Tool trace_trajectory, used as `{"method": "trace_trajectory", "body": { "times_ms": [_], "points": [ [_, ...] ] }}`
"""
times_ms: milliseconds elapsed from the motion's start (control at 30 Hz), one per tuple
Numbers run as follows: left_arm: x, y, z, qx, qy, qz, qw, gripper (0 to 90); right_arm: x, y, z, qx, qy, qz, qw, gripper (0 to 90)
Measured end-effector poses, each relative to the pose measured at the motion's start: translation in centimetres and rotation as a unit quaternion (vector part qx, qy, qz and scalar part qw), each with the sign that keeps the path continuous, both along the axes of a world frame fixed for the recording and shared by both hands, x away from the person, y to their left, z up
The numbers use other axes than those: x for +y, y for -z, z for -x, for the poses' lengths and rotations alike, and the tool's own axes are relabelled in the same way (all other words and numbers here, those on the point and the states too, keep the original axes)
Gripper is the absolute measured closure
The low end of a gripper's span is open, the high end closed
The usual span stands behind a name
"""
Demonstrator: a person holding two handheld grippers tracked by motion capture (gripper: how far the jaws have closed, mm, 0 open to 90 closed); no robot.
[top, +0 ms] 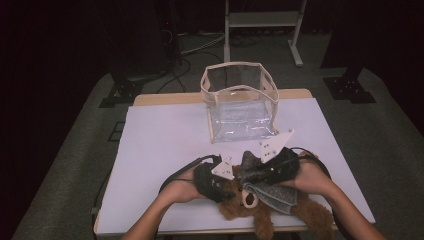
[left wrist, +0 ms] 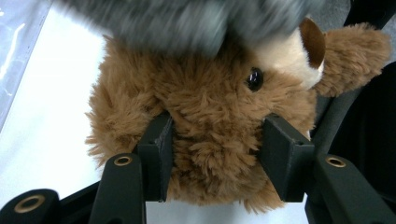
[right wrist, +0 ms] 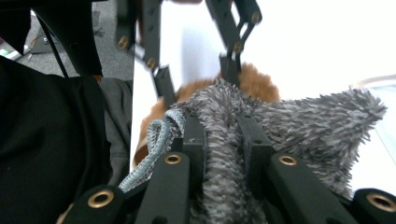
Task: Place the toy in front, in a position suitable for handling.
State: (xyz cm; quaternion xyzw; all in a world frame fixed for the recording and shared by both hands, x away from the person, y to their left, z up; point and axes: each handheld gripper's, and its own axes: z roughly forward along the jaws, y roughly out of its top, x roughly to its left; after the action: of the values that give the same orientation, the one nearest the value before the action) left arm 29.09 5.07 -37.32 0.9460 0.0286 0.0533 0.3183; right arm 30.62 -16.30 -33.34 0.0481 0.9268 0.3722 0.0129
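Observation:
A brown teddy bear [top: 314,215] lies near the table's front edge. In the left gripper view its head [left wrist: 210,102] sits between the two black jaws of my left gripper [left wrist: 217,149], whose pads press into the fur on both sides. A grey fuzzy cloth [top: 272,196] with a knitted cord [right wrist: 156,135] hangs over the bear's head. My right gripper [right wrist: 222,128] is shut on a fold of that cloth [right wrist: 308,121], just above the bear [right wrist: 254,79]. From above, the left gripper [top: 216,181] and the right gripper [top: 261,172] stand close together over the toy.
A clear plastic bag [top: 240,100] with a cream rim stands open at the back of the white table [top: 160,145]. A white frame [top: 262,20] stands on the grey floor beyond it, and dark stands flank the table.

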Motion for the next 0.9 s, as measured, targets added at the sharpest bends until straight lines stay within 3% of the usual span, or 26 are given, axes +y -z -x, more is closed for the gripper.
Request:
{"method": "trace_trajectory", "body": {
  "times_ms": [100,300,500,533,700,900],
  "points": [
    [0.4,0.1,0.2,0.001,-0.001,0.007,1.0000,47.1,0.1,0.8,-0.3,0.009,0.002,0.011,0.9999,75.5],
    [1.1,0.2,0.5,0.006,0.003,0.016,0.9999,46.1,-2.4,1.8,-0.4,0.023,0.029,0.031,0.9988,75.5],
    [0.4,0.1,0.6,-0.007,0.008,0.005,0.9999,47.1,-0.2,0.3,-0.7,0.005,0.016,0.038,0.9991,75.5],
    [0.4,0.1,0.8,-0.005,0.006,0.010,0.9999,47.1,0.4,0.2,-0.8,0.006,0.016,0.039,0.9991,75.5],
    [1.1,0.2,0.9,-0.010,0.009,0.013,0.9998,45.3,2.2,0.3,-1.6,0.002,0.003,0.035,0.9994,75.5],
    [1.8,0.0,1.7,-0.023,0.005,0.022,0.9995,42.0,-0.8,0.6,-0.6,0.006,0.030,0.017,0.9994,75.3]
  ]
}}
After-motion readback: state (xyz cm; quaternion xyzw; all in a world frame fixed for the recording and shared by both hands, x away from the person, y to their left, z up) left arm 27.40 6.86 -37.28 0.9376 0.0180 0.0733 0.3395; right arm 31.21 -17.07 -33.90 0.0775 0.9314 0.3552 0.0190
